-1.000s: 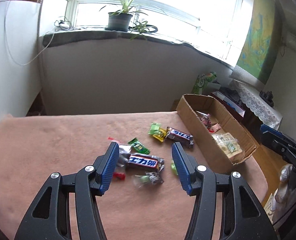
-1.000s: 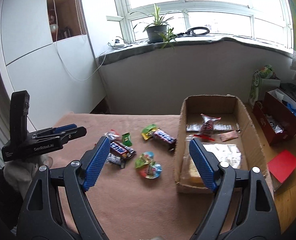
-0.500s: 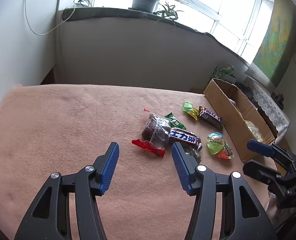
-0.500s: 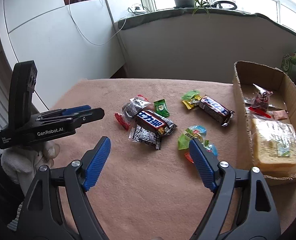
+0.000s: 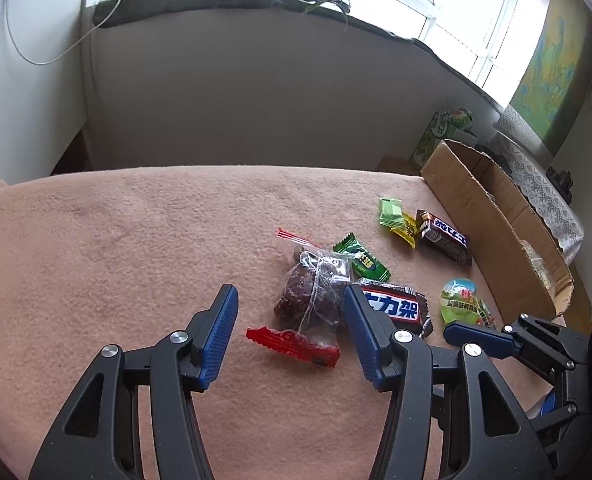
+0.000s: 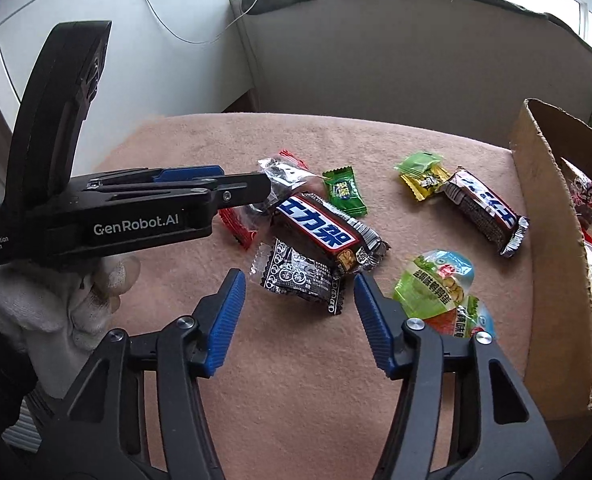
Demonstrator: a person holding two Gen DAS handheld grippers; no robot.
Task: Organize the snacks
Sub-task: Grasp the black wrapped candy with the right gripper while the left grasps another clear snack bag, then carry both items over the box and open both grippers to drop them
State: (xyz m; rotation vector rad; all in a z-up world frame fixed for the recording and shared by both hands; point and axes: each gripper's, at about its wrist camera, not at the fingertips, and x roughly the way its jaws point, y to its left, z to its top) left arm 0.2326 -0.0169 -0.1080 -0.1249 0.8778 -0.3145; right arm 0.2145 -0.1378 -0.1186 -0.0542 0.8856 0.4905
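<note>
**Both grippers dropping onto the snack pile, right jaws narrowing**

Change vs. a second ago: both wrist views are now much nearer the pink cloth, and the loose snacks fill the frames. Left gripper has swung in over the clear bag of dark fruit pieces, the one with the red seal strip; the bag lies between and just ahead of its blue pads. Jaws spread, same gap as before, not touching the bag yet as far as I can tell.

Right gripper has just been closing its jaws from a wider spread. The black patterned candy packet sits between the fingertips, pads still apart from it, nothing pinched. Just behind it is the big chocolate bar, partly overlapping the packet.

Other loose items: green candy, second chocolate bar near the cardboard box, green jelly cup beside the right finger. The box stands at the cloth's right edge with a few snacks already in it.

Judgement: two pickups are being set up at once. Most snacks are still outside the box, so the task is early. Risk: the right grip catching the overlapping bar's wrapper.
</note>
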